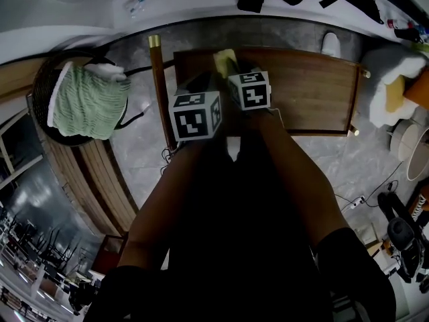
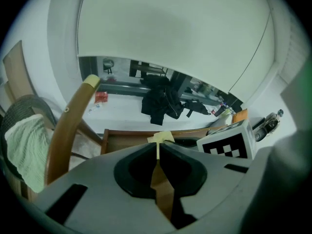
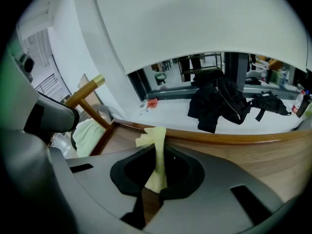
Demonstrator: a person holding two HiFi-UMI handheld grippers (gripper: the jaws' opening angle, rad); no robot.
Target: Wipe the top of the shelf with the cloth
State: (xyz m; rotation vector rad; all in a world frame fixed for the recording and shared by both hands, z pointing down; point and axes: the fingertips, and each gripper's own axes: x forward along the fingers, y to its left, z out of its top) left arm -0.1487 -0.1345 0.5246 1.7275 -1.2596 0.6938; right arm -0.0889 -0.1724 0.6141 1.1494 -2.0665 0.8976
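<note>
Cloth (image 1: 226, 60): yellow, poking out just beyond both sets of jaws. Left gripper (image 2: 158, 150): jaws pinching a thin edge. Right gripper (image 3: 157, 152): jaws clamping a fold. Shelf (image 1: 308, 89): top lying beneath and ahead. Advised: pressing the cloth flat, sweeping in overlapping passes. Forearms reaching forward side by side, grippers close together.
</note>
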